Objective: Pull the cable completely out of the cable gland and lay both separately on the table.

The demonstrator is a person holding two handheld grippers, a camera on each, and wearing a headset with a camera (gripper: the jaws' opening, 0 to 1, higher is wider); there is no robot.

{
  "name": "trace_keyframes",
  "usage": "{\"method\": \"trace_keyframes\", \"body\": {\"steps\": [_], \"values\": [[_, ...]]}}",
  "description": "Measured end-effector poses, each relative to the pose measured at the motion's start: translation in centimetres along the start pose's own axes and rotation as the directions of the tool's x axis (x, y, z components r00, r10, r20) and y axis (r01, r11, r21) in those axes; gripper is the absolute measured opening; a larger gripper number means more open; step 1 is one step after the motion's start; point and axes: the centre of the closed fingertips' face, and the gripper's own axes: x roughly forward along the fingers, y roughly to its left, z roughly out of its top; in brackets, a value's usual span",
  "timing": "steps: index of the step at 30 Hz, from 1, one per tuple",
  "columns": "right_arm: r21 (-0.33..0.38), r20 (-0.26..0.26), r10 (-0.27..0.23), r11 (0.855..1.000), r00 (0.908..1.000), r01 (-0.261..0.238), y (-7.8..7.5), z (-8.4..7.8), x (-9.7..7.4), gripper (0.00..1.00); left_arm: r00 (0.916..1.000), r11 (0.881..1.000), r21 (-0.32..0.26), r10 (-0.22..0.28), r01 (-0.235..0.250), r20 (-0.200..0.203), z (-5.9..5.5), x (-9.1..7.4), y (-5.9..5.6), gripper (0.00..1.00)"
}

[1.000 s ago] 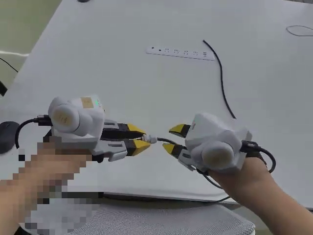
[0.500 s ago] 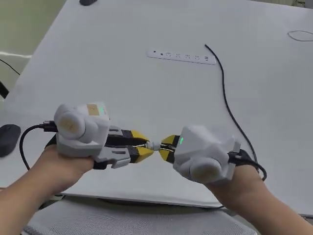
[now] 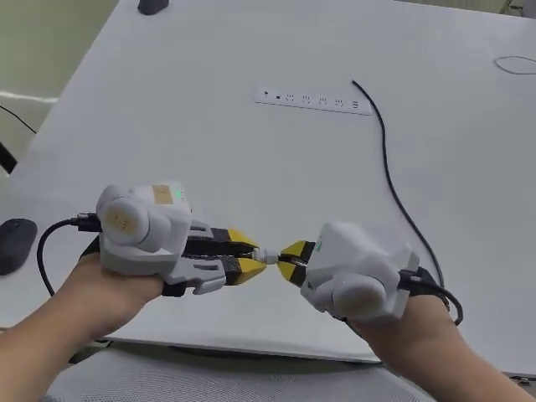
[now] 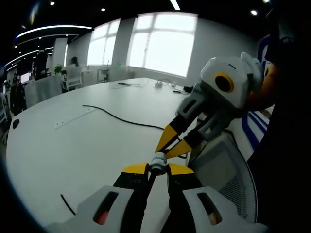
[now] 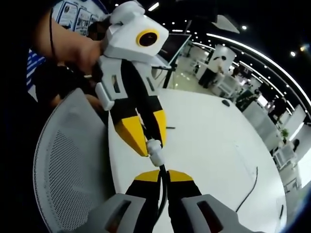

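A small white cable gland (image 3: 269, 256) is held in the air just above the table's near edge, between the two grippers. My left gripper (image 3: 257, 256) is shut on it; in the left gripper view the gland (image 4: 158, 162) sits between the left gripper's (image 4: 157, 169) yellow tips. A thin black cable (image 5: 162, 180) comes out of the gland (image 5: 154, 150), and my right gripper (image 5: 163, 176) is shut on it right beside the gland. In the head view the right gripper (image 3: 286, 258) points at the left one, tips nearly touching.
A white power strip (image 3: 311, 100) lies at the middle back, with a black cord (image 3: 392, 180) running from it toward the right hand. A dark mouse (image 3: 15, 244) sits at the left edge. A mesh chair seat (image 3: 251, 381) lies below the table's (image 3: 209, 159) near edge.
The right gripper, open and apart from the left one a second ago, has moved in beside the gland and shut on the cable. Both hands sit slightly lower in the picture.
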Motion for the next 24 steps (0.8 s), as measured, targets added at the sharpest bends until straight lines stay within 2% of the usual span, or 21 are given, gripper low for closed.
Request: {"method": "trace_keyframes", "body": {"steps": [12, 13, 21, 24], "values": [[0.155, -0.020, -0.045, 0.987, 0.9988, 0.048, -1.8, -1.8, -0.2, 0.00, 0.9998, 1.000, 0.011, 0.014, -0.014, 0.017, 0.6, -0.1, 0.5, 0.15], [0.189, -0.018, -0.048, 0.981, 0.9987, 0.050, -1.8, -2.0, -0.2, 0.00, 0.9997, 1.000, 0.020, 0.017, -0.017, 0.020, 0.7, -0.1, 0.5, 0.15], [0.268, -0.040, -0.080, 0.960, 0.9960, 0.088, -2.6, -3.8, -0.4, 0.00, 0.9994, 1.000, 0.017, 0.017, -0.018, 0.030, 0.9, -0.1, 0.4, 0.15], [0.324, -0.050, -0.087, 0.941, 0.9949, 0.099, -2.9, -4.7, -0.4, 0.00, 0.9993, 1.000, 0.020, 0.016, -0.017, 0.032, 0.9, 0.0, 0.4, 0.15]]}}
